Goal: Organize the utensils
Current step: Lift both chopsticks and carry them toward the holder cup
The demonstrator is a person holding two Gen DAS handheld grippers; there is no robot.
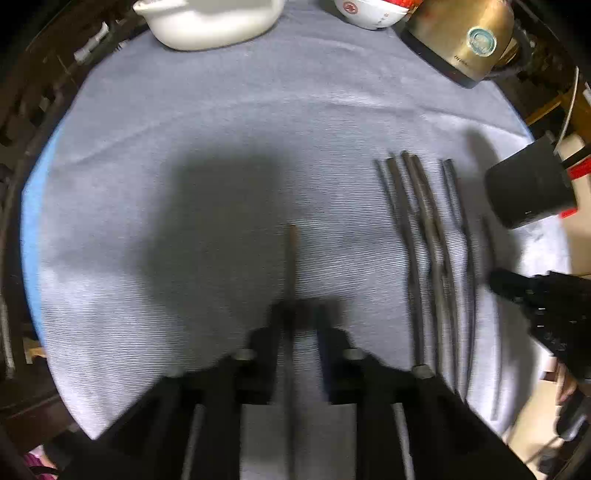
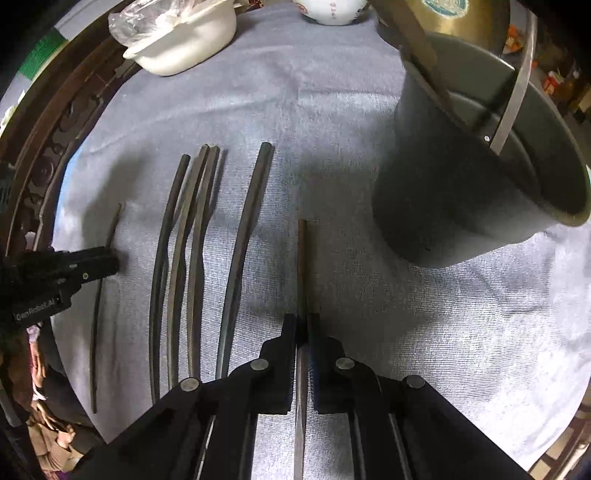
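My left gripper point(image 1: 295, 321) is shut on a thin dark chopstick point(image 1: 291, 258) that runs straight ahead over the grey cloth point(image 1: 221, 129). In the right wrist view the left gripper point(image 2: 109, 262) shows at the left, closed on that chopstick point(image 2: 112, 229). My right gripper point(image 2: 303, 326) is shut on another chopstick point(image 2: 302, 258); the left wrist view shows the right gripper point(image 1: 496, 280) at the right edge. Several dark chopsticks point(image 2: 192, 258) lie side by side on the cloth between the two grippers, seen also as the chopstick row point(image 1: 424, 240). A dark grey holder cup point(image 2: 443, 206) stands right of my right gripper.
A white ceramic dish point(image 1: 210, 22) and a white bowl with red marks point(image 1: 369, 14) sit at the far edge, beside a gold appliance point(image 1: 461, 40). The holder cup point(image 1: 528, 192) holds flat utensil handles point(image 2: 424, 48). A dark carved wooden rim point(image 2: 48, 155) borders the cloth on the left.
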